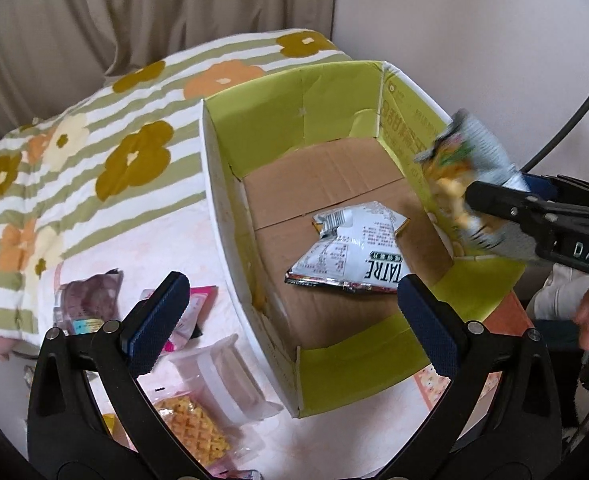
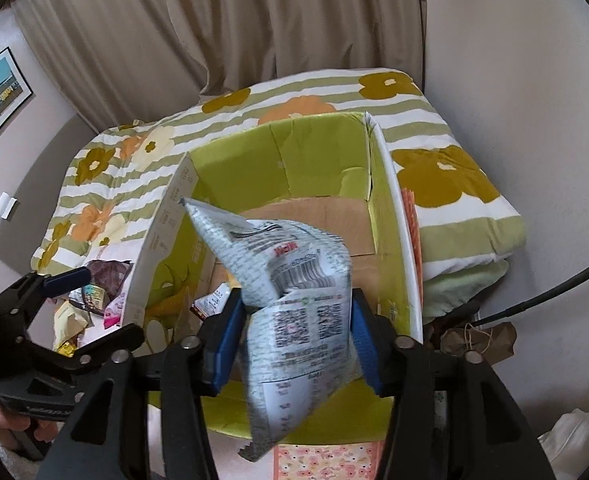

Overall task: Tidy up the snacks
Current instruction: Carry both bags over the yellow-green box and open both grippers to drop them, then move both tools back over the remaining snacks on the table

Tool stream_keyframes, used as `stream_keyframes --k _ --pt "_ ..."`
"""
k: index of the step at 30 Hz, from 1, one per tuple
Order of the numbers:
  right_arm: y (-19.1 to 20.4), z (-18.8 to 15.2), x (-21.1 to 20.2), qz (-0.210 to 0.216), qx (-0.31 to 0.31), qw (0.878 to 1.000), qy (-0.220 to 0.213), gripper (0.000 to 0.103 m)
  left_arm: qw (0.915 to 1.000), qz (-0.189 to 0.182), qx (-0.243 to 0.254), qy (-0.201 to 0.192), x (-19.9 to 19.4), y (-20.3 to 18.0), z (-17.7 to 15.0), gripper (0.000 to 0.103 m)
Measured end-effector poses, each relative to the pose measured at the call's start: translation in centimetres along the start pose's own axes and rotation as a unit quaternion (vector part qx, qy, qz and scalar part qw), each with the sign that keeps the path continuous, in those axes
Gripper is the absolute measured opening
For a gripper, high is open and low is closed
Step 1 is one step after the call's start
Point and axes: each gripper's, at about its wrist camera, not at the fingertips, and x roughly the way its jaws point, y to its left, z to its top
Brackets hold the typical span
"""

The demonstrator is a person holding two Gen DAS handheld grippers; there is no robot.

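Your left gripper (image 1: 290, 304) tilted steeply down, fingers spread wide and empty above the green-lined cardboard box (image 1: 334, 92), your right gripper (image 2: 292, 340) angled down, fingers loosened around a crinkled white snack bag (image 2: 294, 308) over the box, another white snack packet (image 1: 350, 252) lying inside.

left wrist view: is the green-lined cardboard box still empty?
No: a white crinkled snack bag with black print already lies flat on the brown floor of the green-lined cardboard box.
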Motion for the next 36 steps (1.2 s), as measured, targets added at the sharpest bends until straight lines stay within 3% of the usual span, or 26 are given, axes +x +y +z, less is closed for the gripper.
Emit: stream_keyframes --k 2,11,25,30,36 --pt "0.3 -0.4 -0.3 0.005 -0.007 1.0 -0.007 0.103 1.0 0.001 0.0 0.0 -0.1 0.0 -0.1 0.103" --pt "0.7 -1.7 -2.4 0.014 -0.006 1.0 -0.025 0.103 1.0 0.005 0.0 -0.008 -1.2 -0.2 -1.0 0.103" --pt "2.4 -3.4 -8.8 0.035 -0.029 0.996 -0.077 0.103 0.9979 0.017 -0.013 -0.061 -7.6 -1.4 -2.9 0.103" --pt "4.3 -3.5 -10.8 0.057 -0.072 0.992 -0.086 0.103 0.9948 0.048 -0.034 -0.083 -10.9 -0.9 -4.5 0.103" --pt "6.9 -4.5 -10.9 0.107 -0.1 0.986 -0.084 0.103 0.9889 0.1 -0.074 -0.081 -14.0 1.8 -8.3 0.103"
